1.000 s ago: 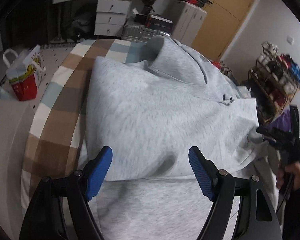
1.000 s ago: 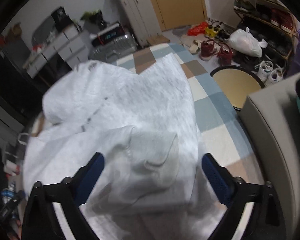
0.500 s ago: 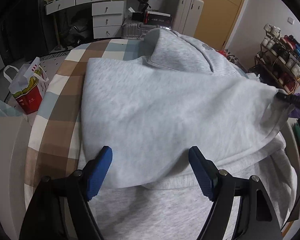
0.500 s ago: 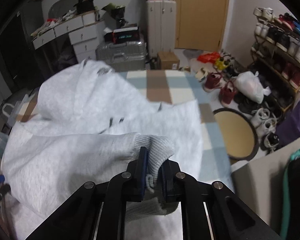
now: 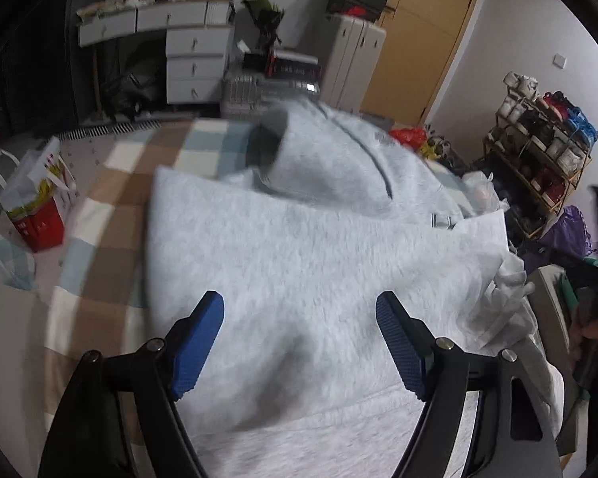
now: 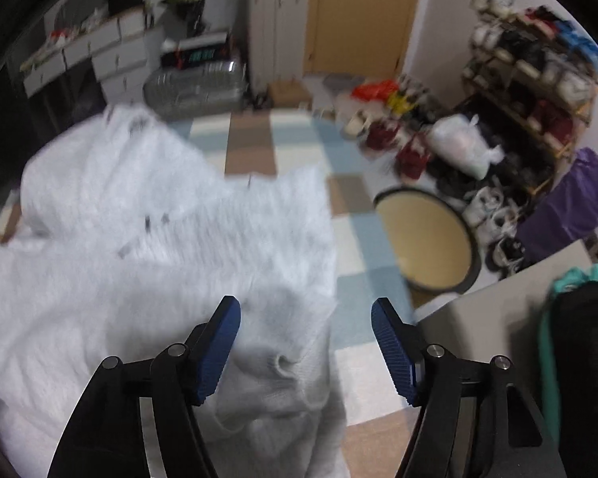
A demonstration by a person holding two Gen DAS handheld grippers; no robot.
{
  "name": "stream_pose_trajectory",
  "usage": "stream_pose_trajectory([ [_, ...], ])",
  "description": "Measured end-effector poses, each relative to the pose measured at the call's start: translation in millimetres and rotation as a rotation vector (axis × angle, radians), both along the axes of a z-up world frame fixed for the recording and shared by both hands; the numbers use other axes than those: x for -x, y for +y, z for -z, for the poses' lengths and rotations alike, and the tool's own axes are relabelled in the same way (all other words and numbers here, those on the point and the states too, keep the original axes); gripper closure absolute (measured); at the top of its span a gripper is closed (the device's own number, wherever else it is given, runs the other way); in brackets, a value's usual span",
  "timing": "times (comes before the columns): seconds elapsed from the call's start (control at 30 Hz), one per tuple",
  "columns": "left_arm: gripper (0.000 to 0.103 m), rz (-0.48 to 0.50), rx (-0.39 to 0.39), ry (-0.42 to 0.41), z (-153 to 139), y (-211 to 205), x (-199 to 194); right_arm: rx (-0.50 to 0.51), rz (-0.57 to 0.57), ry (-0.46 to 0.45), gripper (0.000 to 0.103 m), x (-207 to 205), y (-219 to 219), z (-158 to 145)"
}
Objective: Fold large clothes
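Angled steeply down over a light grey sweatshirt spread on a checked blanket: left claw spread wide, empty; right claw just reopened, pads clear of the ribbed cuff lying below.

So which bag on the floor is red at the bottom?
The paper bag left of the checked blanket, white-handled; the bags by the shoe rack are purple and white.
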State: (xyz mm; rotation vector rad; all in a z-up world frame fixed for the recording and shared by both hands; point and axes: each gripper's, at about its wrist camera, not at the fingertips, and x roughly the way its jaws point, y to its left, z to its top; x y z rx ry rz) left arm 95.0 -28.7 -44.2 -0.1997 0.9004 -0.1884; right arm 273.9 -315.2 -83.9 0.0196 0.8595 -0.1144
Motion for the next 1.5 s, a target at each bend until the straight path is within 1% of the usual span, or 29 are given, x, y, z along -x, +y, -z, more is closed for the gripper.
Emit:
stream_pose_trajectory([
  [0.07,0.028,-0.012,-0.022,0.084,21.9,-8.9,-10.7,-0.081,-0.091,-0.009,0.025,3.7,20.1,-10.9],
  [0.13,0.028,-0.025,-0.100,0.167,46.3,-20.0,-21.2,-0.092,-0.185,-0.002,0.025,4.4,49.5,-11.7],
  [0.23,0.027,-0.004,-0.296,0.153,63.4,-41.9,-20.9,-0.045,-0.344,0.048,0.025,-0.4,101.7,8.4],
  [0.27,0.027,0.002,-0.345,0.130,65.5,-48.1,-18.0,0.004,-0.368,0.078,0.025,-4.5,118.5,21.9],
  [0.37,0.027,-0.001,-0.313,0.140,65.7,-41.2,-16.9,0.157,-0.345,0.177,0.025,-19.6,145.6,69.5],
  [0.4,0.027,0.004,-0.284,0.146,64.1,-36.0,-16.9,0.167,-0.336,0.185,0.025,-20.1,146.1,80.8],
  [0.43,0.027,0.002,-0.244,0.152,60.2,-30.0,-15.6,0.140,-0.325,0.146,0.020,-18.6,142.5,76.8],
  [0.47,0.027,-0.006,-0.196,0.150,53.4,-24.2,-12.9,0.132,-0.331,0.190,0.018,-22.1,141.5,78.3],
  [0.5,0.027,-0.015,-0.149,0.140,45.4,-19.5,-9.7,0.122,-0.341,0.216,0.019,-24.1,139.3,76.4],
  [0.57,0.027,-0.002,-0.059,0.068,27.7,-13.0,-1.0,0.124,-0.347,0.144,0.025,-16.8,131.3,54.3],
  [0.6,0.027,-0.001,-0.090,0.037,23.9,-17.4,-1.1,0.125,-0.345,0.108,0.025,-13.3,127.7,44.9],
  [0.63,0.027,-0.011,-0.146,0.051,28.1,-20.0,-3.8,0.132,-0.335,0.073,0.024,-10.4,122.0,34.9],
  [0.7,0.028,0.001,-0.209,0.160,57.0,-23.5,-15.2,0.175,-0.291,0.051,0.022,-9.4,109.3,26.8],
  [0.73,0.028,0.010,-0.228,0.172,66.4,-25.7,-16.7,0.203,-0.275,0.068,0.019,-11.0,104.6,30.4],
  [0.8,0.027,0.039,-0.338,0.136,72.2,-40.1,-12.3,0.257,-0.231,0.131,0.019,-16.7,91.6,49.9],
  [0.83,0.027,0.037,-0.366,0.133,71.2,-45.2,-10.5,0.270,-0.219,0.180,0.019,-20.1,85.8,63.7],
  [0.87,0.027,0.028,-0.365,0.142,69.4,-46.3,-11.6,0.238,-0.226,0.215,0.020,-21.6,78.9,75.9],
  [0.9,0.027,0.024,-0.331,0.146,66.9,-44.6,-11.0,0.195,-0.218,0.165,0.018,-20.2,74.7,72.4],
  [0.93,0.027,0.025,-0.273,0.138,62.6,-41.3,-9.0,0.172,-0.205,0.181,0.015,-21.9,70.8,70.8],
  [0.97,0.027,0.025,-0.235,0.131,59.0,-38.3,-7.0,0.156,-0.195,0.206,0.015,-25.1,69.6,69.6],
  [1.03,0.027,-0.011,-0.198,0.106,45.6,-27.3,-6.8,0.112,-0.203,0.164,0.021,-25.1,75.5,51.1],
  [1.13,0.027,-0.076,-0.182,0.041,34.9,-13.8,-7.5,-0.001,-0.285,0.080,0.019,-22.9,102.9,18.7],
  [1.2,0.027,-0.125,-0.167,0.061,43.4,-1.4,-10.7,-0.042,-0.360,0.059,0.019,-30.1,138.3,7.9],
  [1.27,0.027,-0.148,-0.119,0.135,63.7,10.5,-16.6,-0.033,-0.401,0.055,0.019,-38.8,166.2,9.3],
  [1.3,0.028,-0.156,-0.118,0.140,69.3,13.1,-20.6,-0.019,-0.403,0.071,0.019,-47.9,180.8,16.0],
  [1.37,0.027,-0.156,-0.176,0.128,68.7,9.3,-20.6,-0.001,-0.387,0.156,0.019,-63.3,202.3,44.1],
  [1.4,0.027,-0.161,-0.167,0.130,66.1,12.9,-21.0,0.029,-0.378,0.217,0.019,-68.2,214.3,61.1],
  [1.43,0.027,-0.170,-0.113,0.120,61.5,20.5,-17.6,0.065,-0.372,0.261,0.019,-71.3,221.1,75.3],
  [1.5,0.027,-0.198,0.005,0.093,48.9,42.3,-9.1,0.081,-0.358,0.218,0.017,-74.0,231.5,72.5],
])
